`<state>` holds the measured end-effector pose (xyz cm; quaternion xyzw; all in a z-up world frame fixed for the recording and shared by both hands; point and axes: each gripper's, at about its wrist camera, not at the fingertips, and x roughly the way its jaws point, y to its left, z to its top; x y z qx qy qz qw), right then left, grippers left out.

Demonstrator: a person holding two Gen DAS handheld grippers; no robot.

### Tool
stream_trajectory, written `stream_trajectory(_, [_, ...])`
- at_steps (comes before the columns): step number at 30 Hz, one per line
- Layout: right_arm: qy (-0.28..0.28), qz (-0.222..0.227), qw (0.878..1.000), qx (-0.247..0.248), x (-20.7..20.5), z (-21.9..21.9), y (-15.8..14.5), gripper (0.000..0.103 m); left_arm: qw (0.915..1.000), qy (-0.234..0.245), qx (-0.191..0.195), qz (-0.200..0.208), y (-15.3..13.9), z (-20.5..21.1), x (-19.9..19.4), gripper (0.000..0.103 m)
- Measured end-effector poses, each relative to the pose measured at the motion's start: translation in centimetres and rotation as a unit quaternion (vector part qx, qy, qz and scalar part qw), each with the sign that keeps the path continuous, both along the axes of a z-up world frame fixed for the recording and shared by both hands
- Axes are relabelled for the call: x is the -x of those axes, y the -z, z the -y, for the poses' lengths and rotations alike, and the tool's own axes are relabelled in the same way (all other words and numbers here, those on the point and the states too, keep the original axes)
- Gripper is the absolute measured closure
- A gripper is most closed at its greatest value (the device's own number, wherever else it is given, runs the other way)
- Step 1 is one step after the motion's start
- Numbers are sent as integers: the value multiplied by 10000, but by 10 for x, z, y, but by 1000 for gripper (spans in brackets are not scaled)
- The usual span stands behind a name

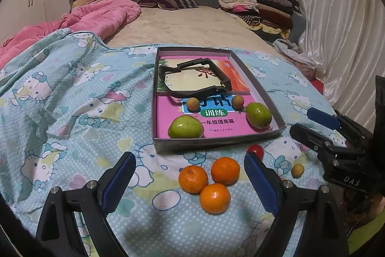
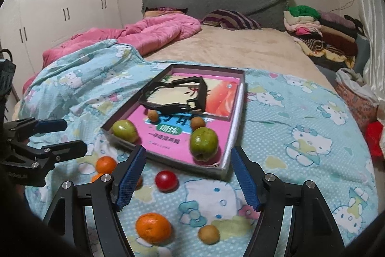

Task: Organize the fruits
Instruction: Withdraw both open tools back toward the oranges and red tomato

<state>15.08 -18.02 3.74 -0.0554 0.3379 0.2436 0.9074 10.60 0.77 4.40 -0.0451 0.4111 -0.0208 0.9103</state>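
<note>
A shallow cardboard tray (image 1: 217,140) lies on the soft cartoon-print blanket (image 1: 72,93). Inside, on a glossy pink book, two smooth green fruits (image 1: 185,127) sit near its front wall, two small brown round ones (image 1: 193,104) behind. Three dimpled oranges (image 1: 214,198) cluster before the front wall (touching each other), a shiny red fruit (image 2: 166,181) beside them. The left gripper (image 1: 190,177) and the right gripper (image 2: 189,180) both gape wide, empty.
</note>
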Motion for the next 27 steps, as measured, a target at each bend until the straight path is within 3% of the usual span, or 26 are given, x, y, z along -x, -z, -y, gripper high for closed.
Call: stream_trajectory(27, [202,-339,9992,18,57,20,31,29,9996,224,-38,-190,18,13,30,12])
